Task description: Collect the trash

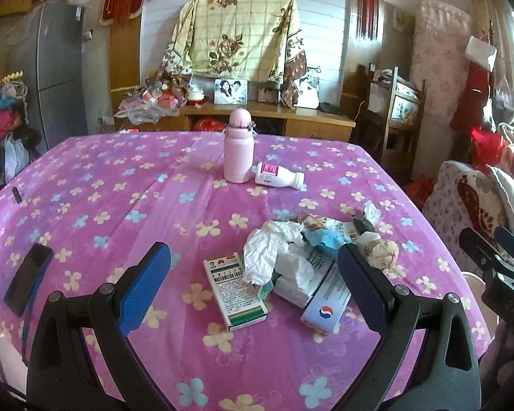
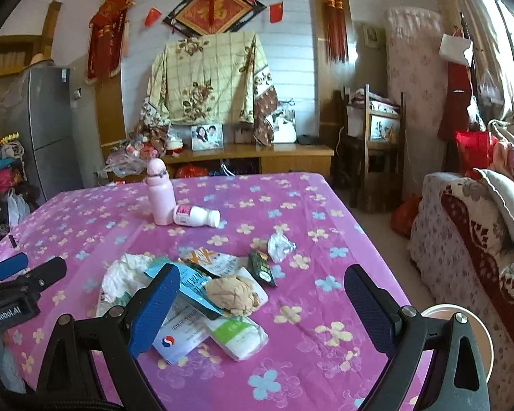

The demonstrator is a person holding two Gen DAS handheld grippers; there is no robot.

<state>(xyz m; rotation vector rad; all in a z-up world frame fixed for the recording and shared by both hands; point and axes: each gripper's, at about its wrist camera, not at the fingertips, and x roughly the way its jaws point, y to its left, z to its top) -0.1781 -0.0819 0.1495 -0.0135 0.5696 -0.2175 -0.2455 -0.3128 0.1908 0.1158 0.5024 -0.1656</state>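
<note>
Nearest the left wrist camera, the left gripper [image 1: 253, 287] hangs above the table with its blue-padded fingers [image 1: 144, 287] spread wide and nothing between the pads; the right gripper [image 2: 262, 311] likewise stands wide apart and empty, tilted down over the pink flowered tablecloth [image 2: 325, 205]; at the table's near right edge the rim of a round white bin [image 2: 462, 311] shows behind the right gripper's frame. Just beyond the fingers lies the heap of trash: a green-and-white cardboard medicine box [image 1: 236, 291] lying flat, a crumpled white tissue [image 1: 270, 250] overlapping its corner, a white box with a red-and-blue roundel [image 1: 325, 308], a crumpled tan paper ball [image 2: 234, 294], torn blue and orange wrappers [image 2: 202, 263], a small dark green sachet [image 2: 262, 267] and a scrunched silver foil scrap [image 2: 280, 246] slightly apart to the right; a black phone [image 1: 27, 279] rests near the table's left edge. Farther back a pale pink insulated bottle [image 1: 237, 147] stands upright, with a small white plastic bottle with a pink label [image 1: 279, 175] lying on its side against it.
</note>
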